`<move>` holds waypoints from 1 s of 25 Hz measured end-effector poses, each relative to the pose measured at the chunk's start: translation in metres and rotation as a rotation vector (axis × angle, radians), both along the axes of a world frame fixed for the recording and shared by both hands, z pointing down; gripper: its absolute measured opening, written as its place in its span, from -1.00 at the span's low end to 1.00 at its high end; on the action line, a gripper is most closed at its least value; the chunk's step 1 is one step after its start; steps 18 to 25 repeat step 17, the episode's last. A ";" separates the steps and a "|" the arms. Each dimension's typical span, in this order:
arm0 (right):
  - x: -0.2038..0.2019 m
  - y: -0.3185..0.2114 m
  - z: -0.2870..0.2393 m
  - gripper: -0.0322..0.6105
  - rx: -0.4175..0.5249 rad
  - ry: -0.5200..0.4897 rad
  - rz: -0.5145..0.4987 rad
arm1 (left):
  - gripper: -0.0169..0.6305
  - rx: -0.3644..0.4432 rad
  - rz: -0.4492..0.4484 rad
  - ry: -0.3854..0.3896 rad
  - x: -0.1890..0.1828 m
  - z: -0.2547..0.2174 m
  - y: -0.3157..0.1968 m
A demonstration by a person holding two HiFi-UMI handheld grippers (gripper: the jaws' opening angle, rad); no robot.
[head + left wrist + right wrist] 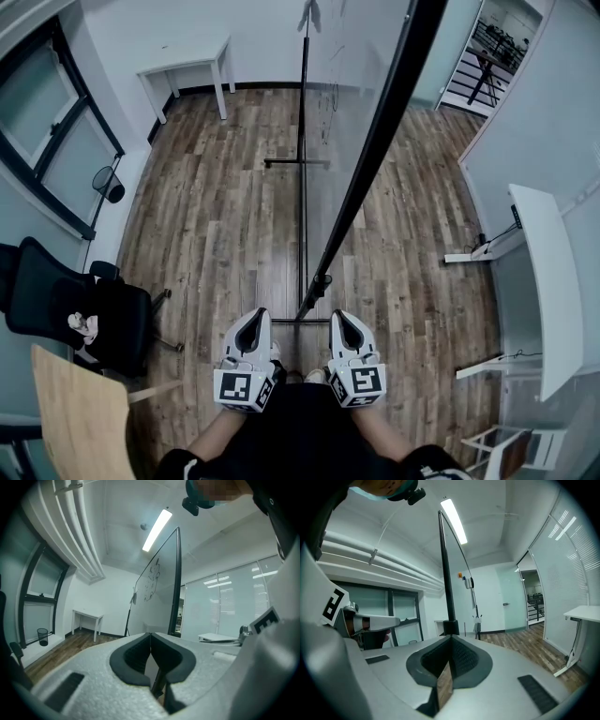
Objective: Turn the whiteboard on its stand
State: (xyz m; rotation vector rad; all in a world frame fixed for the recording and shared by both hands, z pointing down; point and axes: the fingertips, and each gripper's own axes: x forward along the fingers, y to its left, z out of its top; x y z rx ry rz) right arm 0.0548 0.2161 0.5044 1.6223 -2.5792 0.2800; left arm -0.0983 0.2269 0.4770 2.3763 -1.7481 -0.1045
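Down at the near edge of the head view, the two grippers sit side by side, close in front of the person's body. The left gripper (256, 315) has its jaws pressed together at the tips with nothing between them. The right gripper (339, 316) is the same, jaws closed on nothing.

Just off to the left there's a wooden tabletop (80, 412) and, beside it, a black chair (84, 309).

Just past the jaw tips is the foot of the stand (314, 321). From this steep angle neither gripper seems to touch it, though I can't be sure.

Rising from that foot is the whiteboard (375, 141). It's seen nearly edge-on, lined up between the two grippers, with its dark frame running up and away. The left gripper view shows faint scribbles on its face.

Further out across the wooden floor (216, 234), a white desk (548, 281) lines the right side. A small white table (187, 70) stands at the far wall.
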 end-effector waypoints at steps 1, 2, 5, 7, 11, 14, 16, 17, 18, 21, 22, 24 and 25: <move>0.000 0.000 0.000 -0.86 -0.001 -0.002 -0.003 | -0.90 0.000 0.001 0.001 0.001 0.000 -0.001; 0.000 -0.001 0.000 -0.86 -0.001 -0.004 -0.005 | -0.90 -0.001 0.002 0.002 0.002 0.001 -0.002; 0.001 -0.003 0.000 -0.86 0.003 -0.003 -0.013 | -0.90 -0.002 0.006 0.002 0.005 0.003 -0.004; 0.001 -0.005 0.000 -0.86 0.004 -0.005 -0.011 | -0.90 -0.006 0.009 0.002 0.005 0.004 -0.004; 0.001 -0.009 -0.002 -0.86 0.005 -0.007 -0.006 | -0.90 -0.003 0.007 0.004 0.005 0.001 -0.007; 0.001 -0.010 0.002 -0.86 0.003 -0.010 -0.014 | -0.90 -0.003 0.004 0.004 0.005 0.004 -0.009; 0.001 -0.010 0.005 -0.86 0.000 -0.012 -0.015 | -0.90 -0.005 0.003 0.003 0.005 0.006 -0.009; 0.001 -0.010 0.006 -0.86 -0.001 -0.013 -0.016 | -0.90 -0.006 0.003 0.002 0.005 0.007 -0.010; 0.001 -0.010 0.006 -0.86 -0.001 -0.013 -0.016 | -0.90 -0.006 0.003 0.002 0.005 0.007 -0.010; 0.001 -0.010 0.006 -0.86 -0.001 -0.013 -0.016 | -0.90 -0.006 0.003 0.002 0.005 0.007 -0.010; 0.001 -0.010 0.006 -0.86 -0.001 -0.013 -0.016 | -0.90 -0.006 0.003 0.002 0.005 0.007 -0.010; 0.001 -0.010 0.006 -0.86 -0.001 -0.013 -0.016 | -0.90 -0.006 0.003 0.002 0.005 0.007 -0.010; 0.001 -0.010 0.006 -0.86 -0.001 -0.013 -0.016 | -0.90 -0.006 0.003 0.002 0.005 0.007 -0.010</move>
